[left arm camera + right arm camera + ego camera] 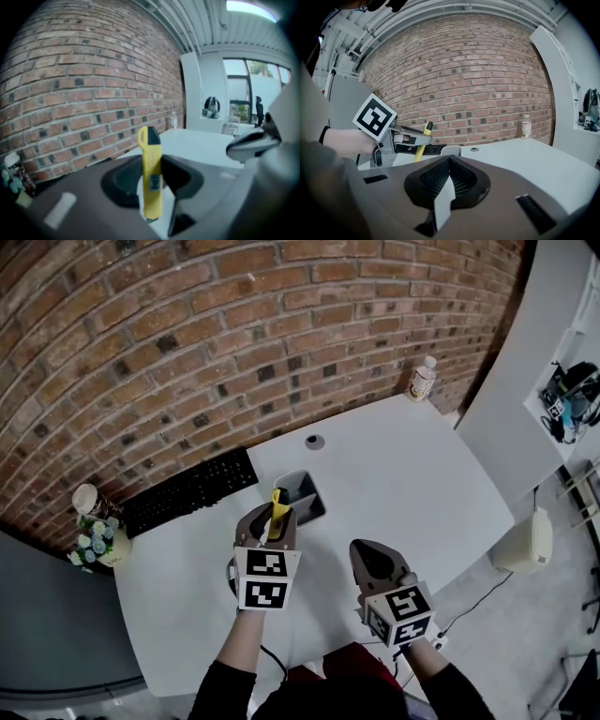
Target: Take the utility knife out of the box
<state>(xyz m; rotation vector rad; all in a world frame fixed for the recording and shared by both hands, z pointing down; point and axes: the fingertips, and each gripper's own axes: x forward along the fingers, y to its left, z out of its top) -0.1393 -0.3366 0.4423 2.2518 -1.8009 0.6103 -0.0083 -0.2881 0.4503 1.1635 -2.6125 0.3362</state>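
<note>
A yellow utility knife [278,513] with a dark tip stands upright between the jaws of my left gripper [273,521], which is shut on its lower part. In the left gripper view the knife [151,173] rises from between the jaws, above the table. The open grey box [307,495] lies on the white table just beyond and to the right of that gripper. My right gripper [372,559] hovers to the right, nearer the person, with its jaws together and nothing in them. The right gripper view shows the left gripper [408,138], the knife [423,135] and the box [450,150].
A black keyboard [191,491] lies at the back left along the brick wall. A jar [88,500] and a flower pot [97,544] stand at the left corner. A bottle [422,379] stands at the far right corner. A cable grommet [315,441] sits behind the box. A white cabinet [525,399] flanks the table's right.
</note>
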